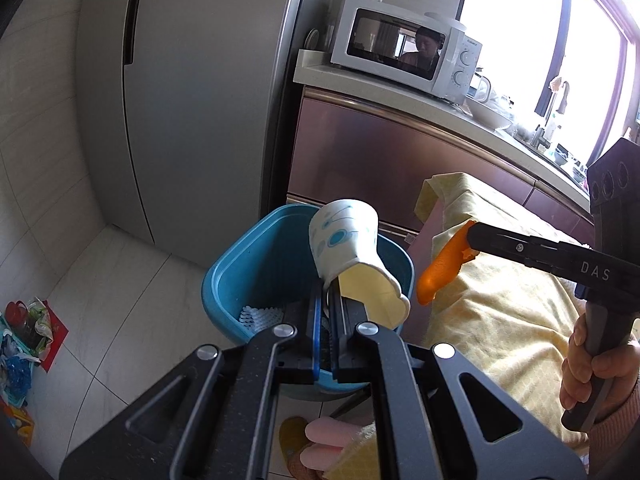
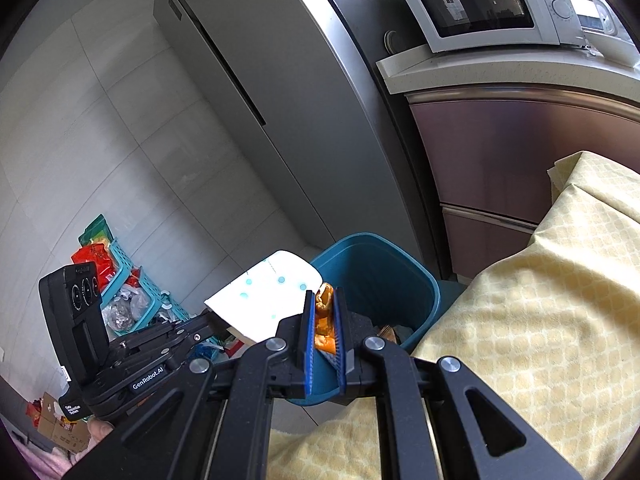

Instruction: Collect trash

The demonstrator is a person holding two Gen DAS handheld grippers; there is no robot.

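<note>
A blue trash bin [image 1: 256, 264] stands on the floor beside the yellow-clothed table [image 1: 500, 320]. My left gripper [image 1: 331, 300] is shut on the rim of a crushed white paper cup [image 1: 348, 240] with blue dots, held over the bin's opening. My right gripper [image 2: 325, 304] is shut on an orange peel [image 2: 323, 320] and holds it at the table's edge, just right of the bin [image 2: 384, 280]. The peel [image 1: 444, 268] and right gripper [image 1: 476, 240] show in the left wrist view; the cup [image 2: 268, 296] shows in the right wrist view. White trash [image 1: 260, 316] lies in the bin.
A grey fridge [image 1: 192, 100] stands behind the bin. A microwave [image 1: 404, 46] sits on the counter above pink cabinets [image 1: 400, 152]. A teal basket [image 2: 136, 280] with bags and clutter sits on the tiled floor at left. Slippers [image 1: 320, 440] lie below the table.
</note>
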